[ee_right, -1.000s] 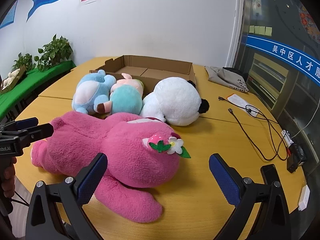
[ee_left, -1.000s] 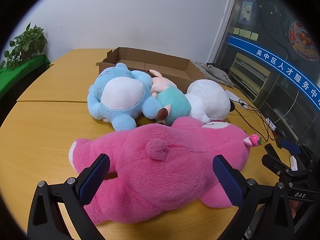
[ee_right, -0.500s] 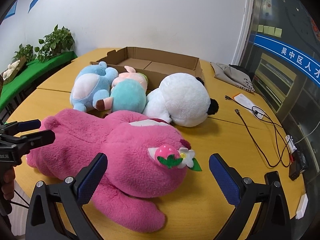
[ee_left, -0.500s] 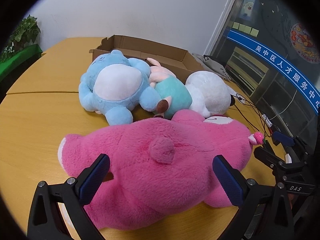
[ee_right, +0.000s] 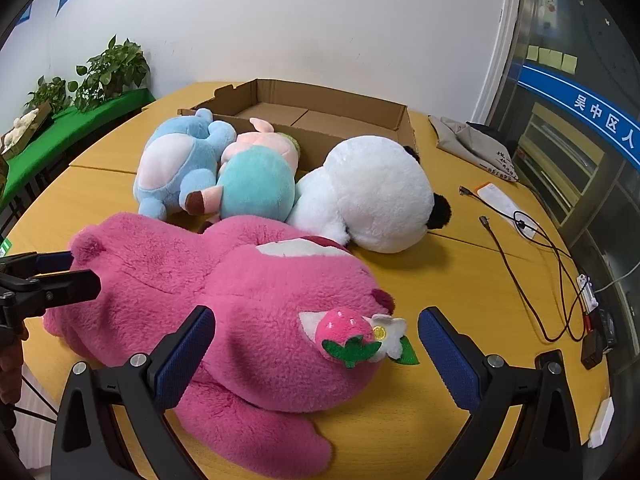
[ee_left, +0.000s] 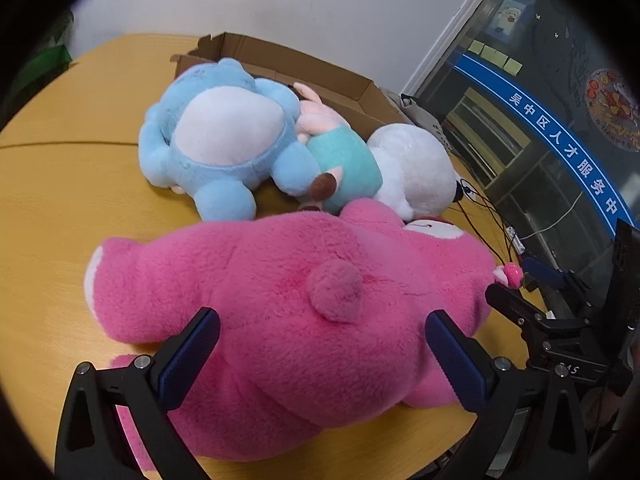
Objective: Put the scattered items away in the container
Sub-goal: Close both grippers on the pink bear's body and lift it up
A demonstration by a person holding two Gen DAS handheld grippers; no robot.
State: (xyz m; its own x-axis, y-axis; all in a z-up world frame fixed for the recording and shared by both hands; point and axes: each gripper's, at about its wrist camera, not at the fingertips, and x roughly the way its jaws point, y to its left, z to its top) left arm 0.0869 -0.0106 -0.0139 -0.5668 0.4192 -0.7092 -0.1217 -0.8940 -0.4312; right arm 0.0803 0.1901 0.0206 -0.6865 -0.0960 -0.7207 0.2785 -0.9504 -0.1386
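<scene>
A big pink plush bear [ee_left: 304,304] lies on the wooden table, also in the right wrist view [ee_right: 240,292]. My left gripper [ee_left: 320,352] is open over its rear, jaws either side of the tail. My right gripper [ee_right: 316,356] is open over its head by the strawberry decoration [ee_right: 344,332]. Behind lie a blue plush [ee_left: 224,140] [ee_right: 172,168], a teal and pink plush [ee_left: 340,160] [ee_right: 256,184] and a white panda plush [ee_left: 412,168] [ee_right: 372,196]. The open cardboard box [ee_right: 352,108] [ee_left: 280,56] stands behind them.
Black cables [ee_right: 532,256] and a power strip [ee_right: 592,296] lie at the table's right. A grey cloth [ee_right: 476,140] and a paper slip [ee_right: 504,200] lie right of the box. Potted plants [ee_right: 112,68] stand on a green shelf at the left.
Both grippers have moved forward and down, closer over the pink bear. Both stay open. The toys have not moved.
</scene>
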